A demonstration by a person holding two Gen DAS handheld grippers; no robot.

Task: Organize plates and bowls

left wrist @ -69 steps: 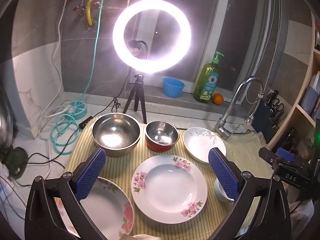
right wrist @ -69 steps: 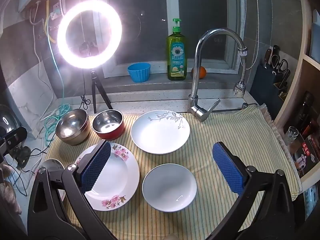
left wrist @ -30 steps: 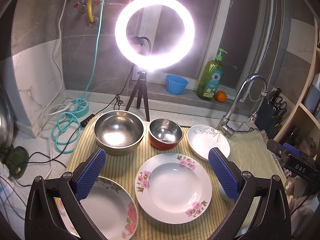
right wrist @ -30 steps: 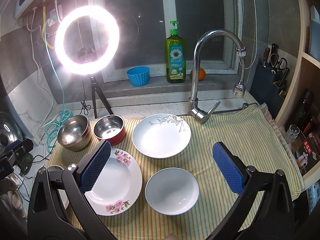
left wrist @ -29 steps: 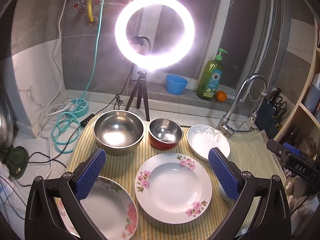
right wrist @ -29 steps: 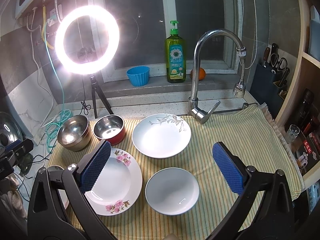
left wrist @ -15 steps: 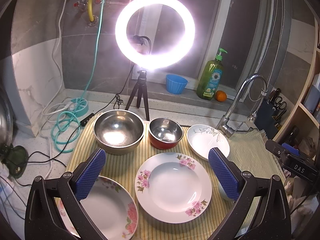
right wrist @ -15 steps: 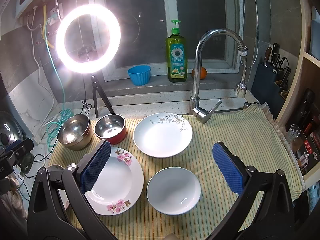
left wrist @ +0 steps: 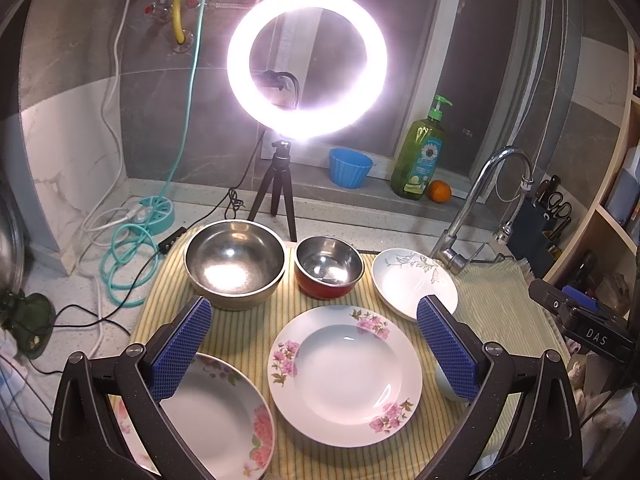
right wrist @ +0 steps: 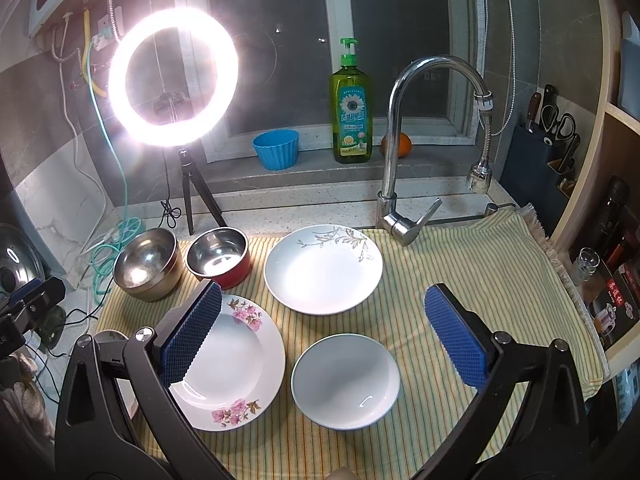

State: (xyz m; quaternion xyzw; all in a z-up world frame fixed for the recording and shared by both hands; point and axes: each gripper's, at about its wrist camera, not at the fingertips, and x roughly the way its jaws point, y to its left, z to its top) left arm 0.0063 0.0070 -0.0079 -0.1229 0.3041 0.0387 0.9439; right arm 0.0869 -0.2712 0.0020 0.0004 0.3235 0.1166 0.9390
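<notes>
Your left gripper (left wrist: 316,356) hangs above the mat (left wrist: 240,332) with its blue pads wide apart and nothing between them. Your right gripper (right wrist: 324,336) is the same: pads spread, empty, above the mat.

Nearest you in the left view, a pink-flowered plate (left wrist: 224,416) lies at the mat's near left corner, partly under the left pad. Just beside it to the right sits a second flowered plate (left wrist: 346,368), framed between your left gripper's fingers. In the right view that same plate lies under the left pad of your right gripper.

To its right, close but apart, rests a small plain white dish (right wrist: 346,380), near the middle of your right gripper's opening. In the left view only its edge peeks out behind the right pad.

Farther back, a white plate with a leaf sprig (right wrist: 323,269) lies near the tap's base. Left of it stands a red bowl (left wrist: 329,267) with a steel lining, and left again a larger steel bowl (left wrist: 235,264), the two almost touching. All the dishes sit upright on the mat, none stacked.

Behind the mat stand a tap (right wrist: 404,152) and a lit ring light (left wrist: 307,67) on a tripod. On the sill are a blue cup (right wrist: 276,149), a green soap bottle (right wrist: 351,112) and an orange (left wrist: 440,191). A knife block (right wrist: 540,152) stands far right.
</notes>
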